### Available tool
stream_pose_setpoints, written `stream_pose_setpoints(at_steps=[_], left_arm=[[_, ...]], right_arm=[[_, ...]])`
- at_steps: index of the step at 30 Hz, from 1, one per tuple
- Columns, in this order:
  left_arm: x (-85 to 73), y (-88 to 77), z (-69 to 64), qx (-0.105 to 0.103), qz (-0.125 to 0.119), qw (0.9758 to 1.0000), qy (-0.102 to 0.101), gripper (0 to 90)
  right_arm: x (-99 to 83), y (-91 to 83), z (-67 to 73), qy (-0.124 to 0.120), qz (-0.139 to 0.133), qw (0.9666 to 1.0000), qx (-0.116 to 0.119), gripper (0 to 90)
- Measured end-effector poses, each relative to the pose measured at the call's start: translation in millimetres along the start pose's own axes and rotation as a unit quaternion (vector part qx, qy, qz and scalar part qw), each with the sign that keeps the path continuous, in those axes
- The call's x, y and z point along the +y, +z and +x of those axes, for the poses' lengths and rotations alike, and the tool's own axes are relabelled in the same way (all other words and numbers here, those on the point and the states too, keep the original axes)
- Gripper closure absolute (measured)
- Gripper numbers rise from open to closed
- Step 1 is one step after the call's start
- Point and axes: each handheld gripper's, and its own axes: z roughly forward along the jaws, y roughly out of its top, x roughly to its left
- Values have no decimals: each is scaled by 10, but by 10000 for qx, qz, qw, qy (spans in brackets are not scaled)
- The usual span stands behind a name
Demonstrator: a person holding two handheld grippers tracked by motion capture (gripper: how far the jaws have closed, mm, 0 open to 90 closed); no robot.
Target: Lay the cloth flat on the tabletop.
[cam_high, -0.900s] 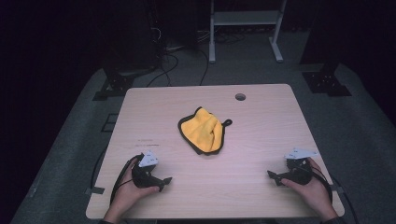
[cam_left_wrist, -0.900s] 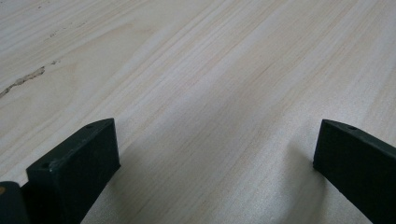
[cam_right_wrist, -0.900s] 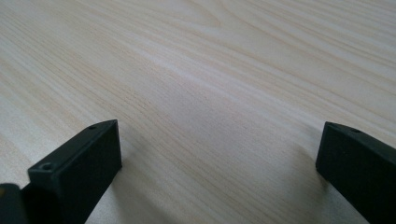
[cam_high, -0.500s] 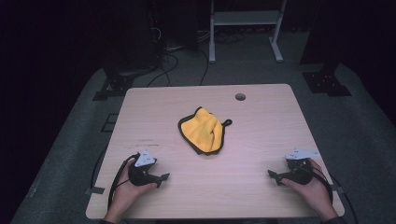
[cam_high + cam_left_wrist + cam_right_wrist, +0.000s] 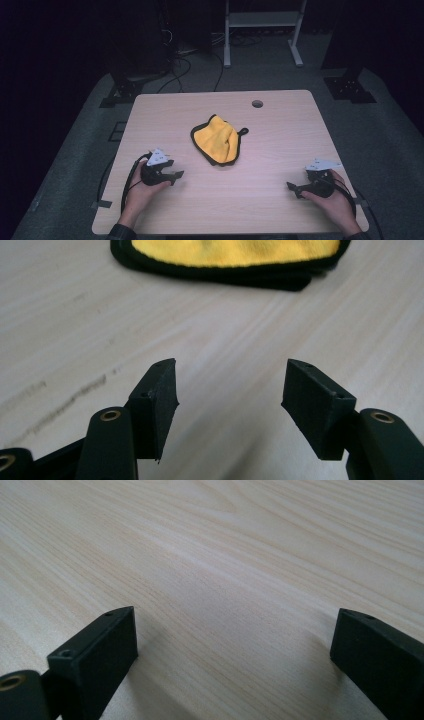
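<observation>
A yellow cloth with a black edge [image 5: 217, 140] lies crumpled near the middle of the light wooden table [image 5: 280, 125]. My left gripper [image 5: 176, 176] rests at the near left, pointing right toward the cloth, which sits a short way beyond it. In the left gripper view its jaws [image 5: 230, 375] stand apart over bare wood, with the cloth [image 5: 235, 252] ahead at the top. My right gripper [image 5: 292, 187] lies at the near right, pointing left. In the right gripper view its jaws [image 5: 235, 625] are wide apart with nothing between them.
A round cable hole [image 5: 257, 104] sits near the table's far edge. Beyond the table are a white metal frame [image 5: 262, 20] and cables on the dark floor. A black stand [image 5: 350, 87] is at the far right.
My left gripper has shifted slightly forward toward the cloth. The right gripper and the cloth have stayed put.
</observation>
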Motion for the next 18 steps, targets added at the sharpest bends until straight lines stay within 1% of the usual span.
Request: stream_pose_setpoints(at_steps=[1, 2, 4, 6, 7, 9, 10, 11, 15, 16, 17, 18], left_arm=[[32, 18, 3, 25, -41, 10000, 10, 377], [32, 18, 3, 25, -41, 10000, 10, 382], [139, 83, 31, 71, -58, 9999, 60, 385], [165, 100, 40, 87, -82, 9999, 68, 390], [247, 159, 69, 104, -107, 9999, 69, 389], [315, 213, 101, 109, -145, 9998, 57, 387], [315, 213, 101, 109, -145, 9998, 57, 386], [375, 278, 138, 81, -148, 9999, 27, 383], [467, 416, 201, 109, -122, 9999, 18, 380], [467, 416, 201, 109, -122, 9999, 18, 380], [510, 478, 227, 114, -144, 9998, -1, 381], [510, 478, 227, 114, -144, 9998, -1, 381]], right_arm=[[0, 0, 0, 0, -1, 10000, 0, 37], [0, 1, -1, -5, -4, 10000, -2, 37], [1, 1, -1, -3, -4, 10000, -3, 37], [1, 1, 0, 2, -1, 10000, -2, 37], [0, 1, 0, 2, -1, 10000, -2, 37], [0, 1, -1, -5, -4, 10000, -3, 37], [0, 1, -1, -5, -4, 10000, -3, 37], [1, 1, -1, -2, -3, 10000, -2, 37], [1, 1, -1, -5, -3, 10000, -1, 37], [1, 1, -1, -5, -3, 10000, -1, 37], [1, 1, -1, -4, -3, 10000, -2, 37], [1, 1, -1, -4, -3, 10000, -2, 37]])
